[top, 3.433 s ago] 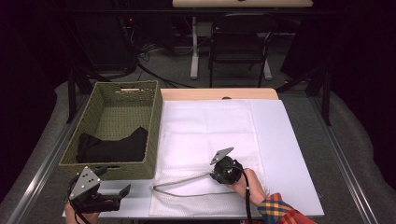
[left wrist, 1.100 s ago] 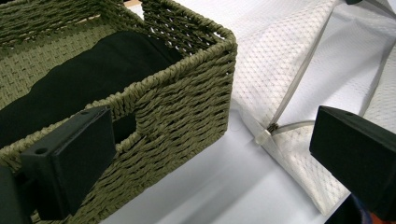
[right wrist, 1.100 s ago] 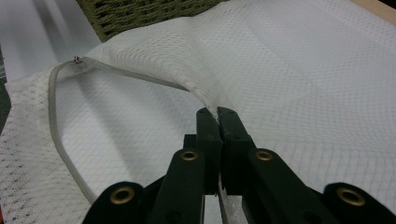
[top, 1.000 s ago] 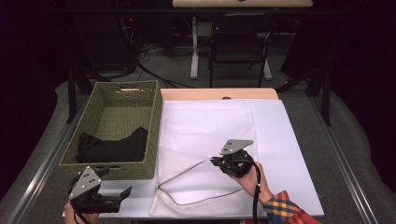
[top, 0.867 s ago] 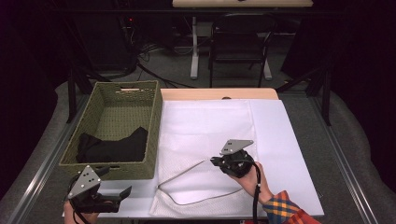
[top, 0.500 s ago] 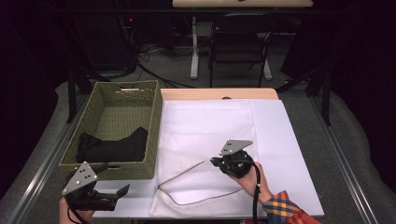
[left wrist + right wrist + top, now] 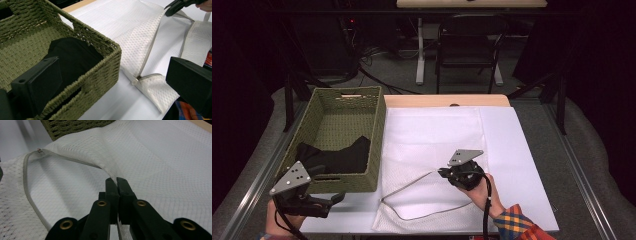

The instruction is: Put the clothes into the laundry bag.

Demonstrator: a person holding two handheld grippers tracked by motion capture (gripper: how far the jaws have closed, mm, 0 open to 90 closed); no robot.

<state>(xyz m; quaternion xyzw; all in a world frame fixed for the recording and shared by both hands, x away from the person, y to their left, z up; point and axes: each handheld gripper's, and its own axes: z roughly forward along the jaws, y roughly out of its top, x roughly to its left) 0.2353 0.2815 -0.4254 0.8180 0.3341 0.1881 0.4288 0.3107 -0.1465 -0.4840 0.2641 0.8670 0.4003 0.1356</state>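
A white mesh bag [image 7: 432, 135] lies flat on the table, its zipper undone along the near edge. My right gripper [image 7: 441, 172] is shut on the bag's upper zipper edge [image 7: 75, 161] and holds it lifted, so the mouth gapes. The zipper pull [image 7: 138, 77] sits at the mouth's left end. A green woven basket [image 7: 319, 120] stands to the left with a black garment [image 7: 337, 157] inside. My left gripper [image 7: 337, 199] hovers open at the basket's near corner [image 7: 100, 67], holding nothing; the garment [image 7: 72, 53] lies just ahead of its left jaw.
A white sheet [image 7: 522, 160] covers the table under the bag, with bare room to its right. A wooden strip [image 7: 447, 100] runs along the table's far edge. A chair [image 7: 467, 45] and cables are on the floor beyond.
The right gripper has raised the bag's zipper edge, widening the mouth, and has held still for the last second. The left gripper has shifted slightly left and up beside the basket.
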